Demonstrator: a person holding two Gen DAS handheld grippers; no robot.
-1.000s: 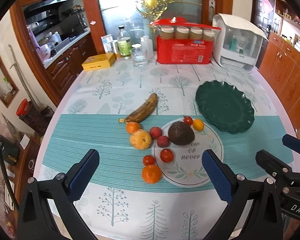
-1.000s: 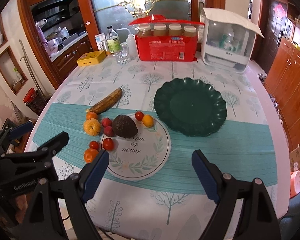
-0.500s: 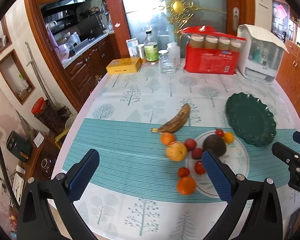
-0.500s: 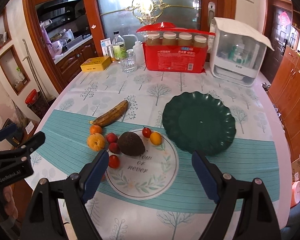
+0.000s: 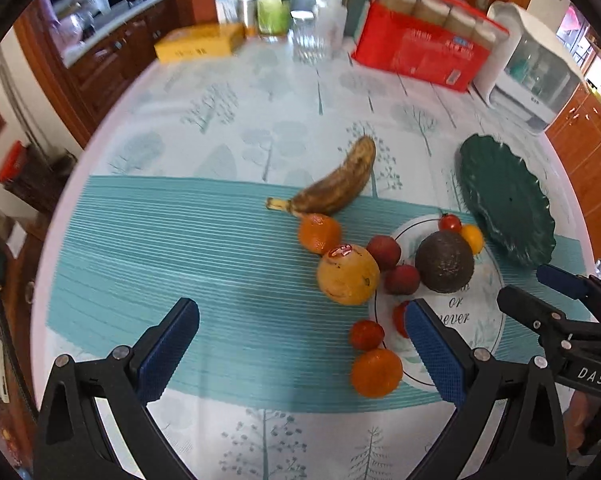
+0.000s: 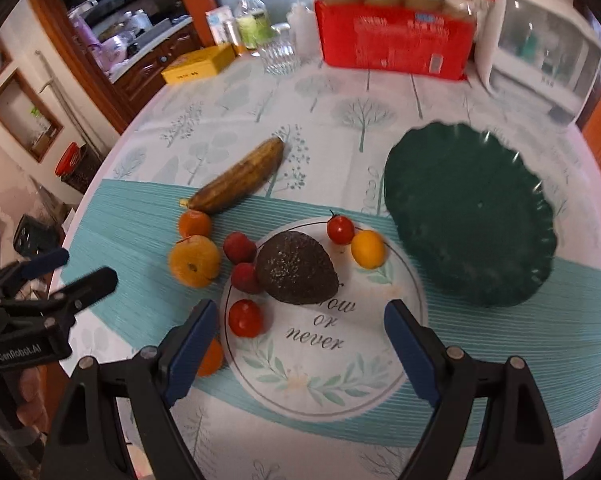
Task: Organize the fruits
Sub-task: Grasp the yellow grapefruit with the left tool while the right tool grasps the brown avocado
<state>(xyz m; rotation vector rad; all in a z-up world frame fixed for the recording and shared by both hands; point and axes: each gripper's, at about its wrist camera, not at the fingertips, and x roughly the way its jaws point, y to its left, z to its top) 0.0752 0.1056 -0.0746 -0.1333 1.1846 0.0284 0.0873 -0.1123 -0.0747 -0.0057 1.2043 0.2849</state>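
A brown banana (image 5: 332,184), a small orange (image 5: 319,233), a yellow orange with a sticker (image 5: 347,275), red plums (image 5: 384,251), tomatoes (image 5: 366,334), a front orange (image 5: 376,372) and an avocado (image 5: 444,262) lie on the table around a round printed mat (image 6: 320,344). The empty dark green plate (image 6: 468,212) sits to the right. My left gripper (image 5: 300,350) is open, low over the teal stripe, left of the fruit. My right gripper (image 6: 300,348) is open above the mat, just in front of the avocado (image 6: 296,268).
At the table's back stand a red pack of jars (image 5: 420,44), a white appliance (image 5: 536,68), a glass (image 5: 308,36), a green bottle (image 5: 274,8) and a yellow box (image 5: 198,42). Wooden cabinets line the left and right.
Both grippers have come down and forward toward the fruit. The fruit looms larger in both views. No fruit has moved.
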